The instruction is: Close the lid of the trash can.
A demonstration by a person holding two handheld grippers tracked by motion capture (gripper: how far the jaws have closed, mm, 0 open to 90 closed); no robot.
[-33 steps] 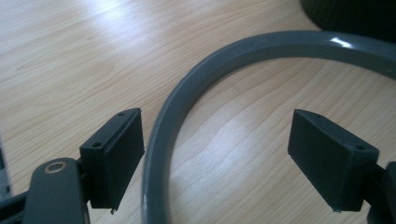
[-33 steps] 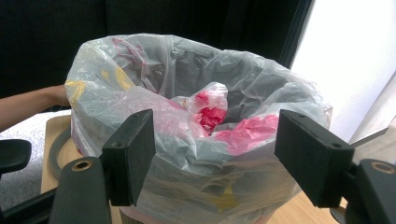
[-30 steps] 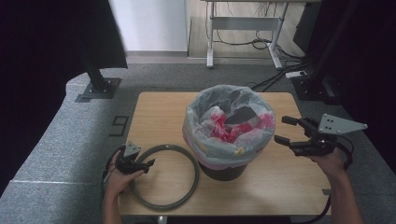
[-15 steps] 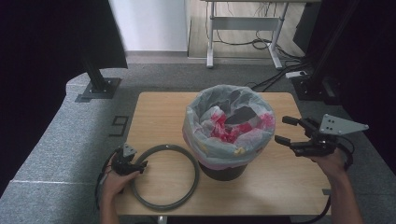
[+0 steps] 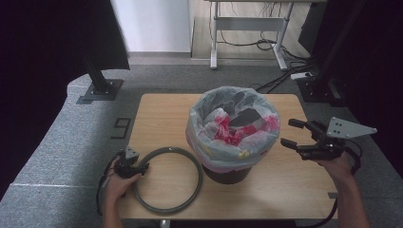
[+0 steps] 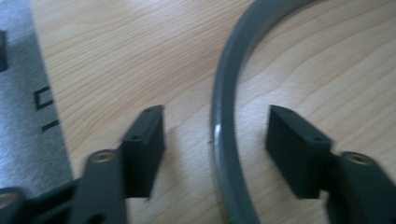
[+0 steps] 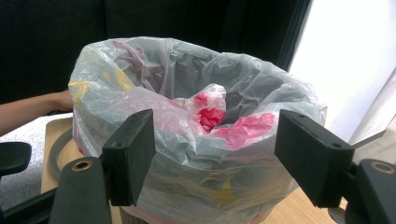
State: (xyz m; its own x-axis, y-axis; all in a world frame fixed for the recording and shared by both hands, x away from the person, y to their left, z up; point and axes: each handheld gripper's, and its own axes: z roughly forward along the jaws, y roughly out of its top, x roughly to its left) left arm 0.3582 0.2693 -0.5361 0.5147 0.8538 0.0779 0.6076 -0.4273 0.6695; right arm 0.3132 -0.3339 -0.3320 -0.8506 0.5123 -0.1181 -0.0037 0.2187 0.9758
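Ring (image 5: 167, 179): grey hoop lying flat on the desk (image 5: 161, 114), front left, just beside the bin.
Left gripper (image 6: 212, 140): low over the ring's left edge; its fingers (image 6: 144, 144) have just been closing and straddle the rim, one inside the hoop, one outside, not yet touching it.
Right gripper (image 5: 297, 133): held level to the right of the bin, fingers (image 7: 130, 149) spread wide, grasping nothing.
Bin (image 5: 233, 135): dark, upright mid-desk, lined with a clear bag holding pink scraps.

Soft, even room light falls on the table (image 5: 161, 114), with black surrounds at nine and three o'clock. The left gripper view is blurred; glare whitens the right gripper view at two o'clock.
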